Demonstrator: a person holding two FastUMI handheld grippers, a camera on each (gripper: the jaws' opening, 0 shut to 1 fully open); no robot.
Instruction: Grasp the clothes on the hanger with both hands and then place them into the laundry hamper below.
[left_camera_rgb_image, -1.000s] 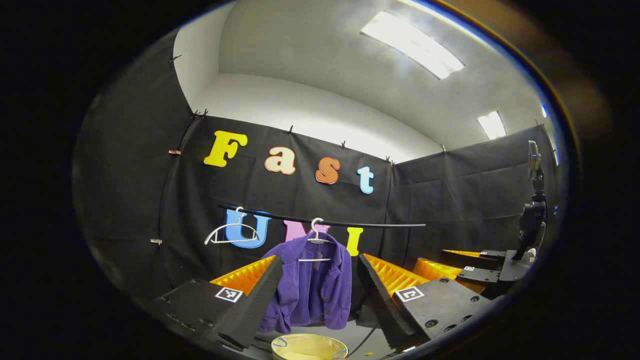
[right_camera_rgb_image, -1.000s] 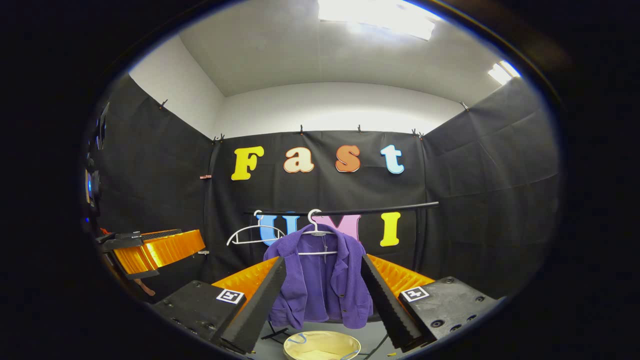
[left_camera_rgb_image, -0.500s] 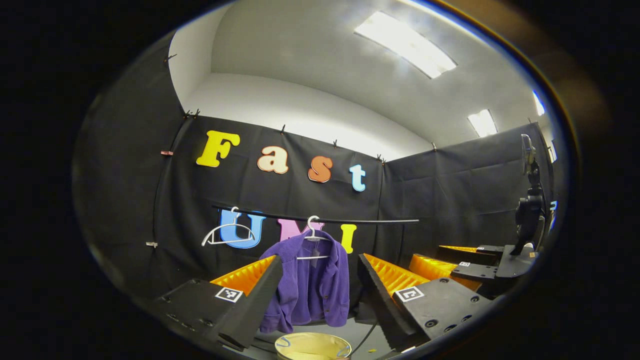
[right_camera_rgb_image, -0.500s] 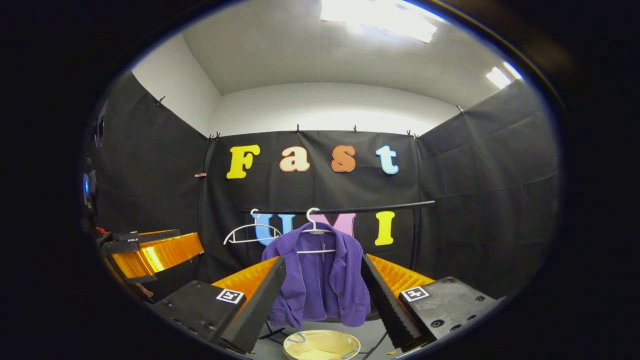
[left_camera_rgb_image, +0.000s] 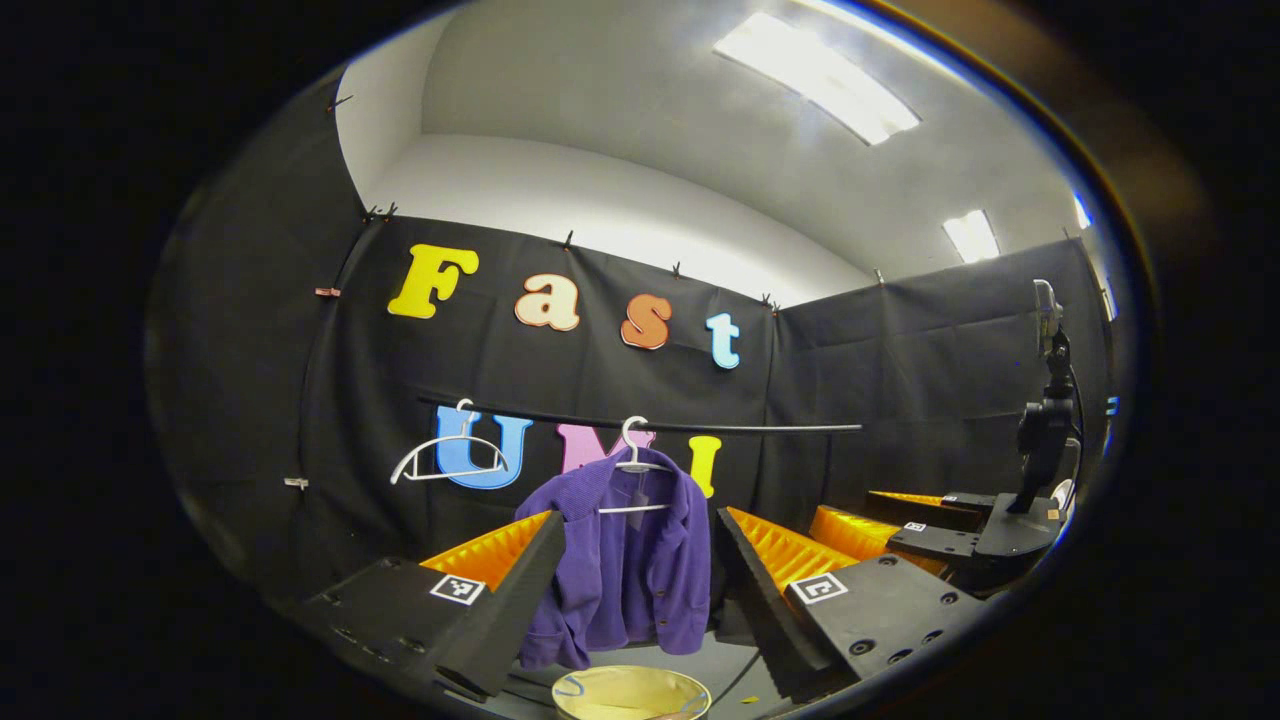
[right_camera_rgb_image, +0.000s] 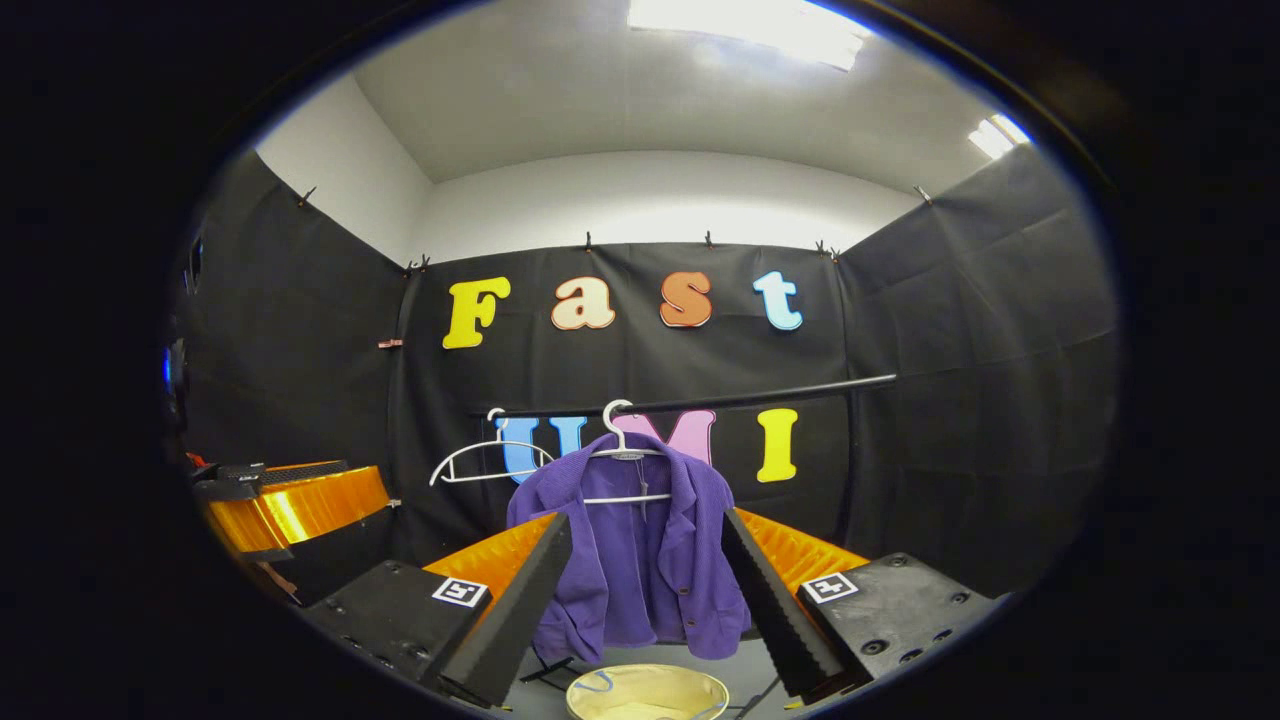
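Observation:
A purple jacket (left_camera_rgb_image: 625, 565) (right_camera_rgb_image: 640, 560) hangs on a white hanger (left_camera_rgb_image: 633, 468) (right_camera_rgb_image: 620, 450) from a black rail (left_camera_rgb_image: 640, 427) (right_camera_rgb_image: 700, 402). Below it stands a pale yellow laundry hamper (left_camera_rgb_image: 630, 692) (right_camera_rgb_image: 648, 692), its round rim at the bottom of both views. My left gripper (left_camera_rgb_image: 632, 590) is open, some way short of the jacket, with nothing between its fingers. My right gripper (right_camera_rgb_image: 645, 590) is open too, framing the jacket from a distance. In the left gripper view the right gripper (left_camera_rgb_image: 925, 530) shows at the right; in the right gripper view the left gripper (right_camera_rgb_image: 290, 500) shows at the left.
An empty white hanger (left_camera_rgb_image: 450, 460) (right_camera_rgb_image: 480, 462) hangs on the rail to the left of the jacket. Black cloth walls close the booth on three sides. A black stand leg (right_camera_rgb_image: 545, 668) rests on the grey floor by the hamper.
Both views have shifted slightly: the jacket and rail look a little larger and closer. Both grippers stay open.

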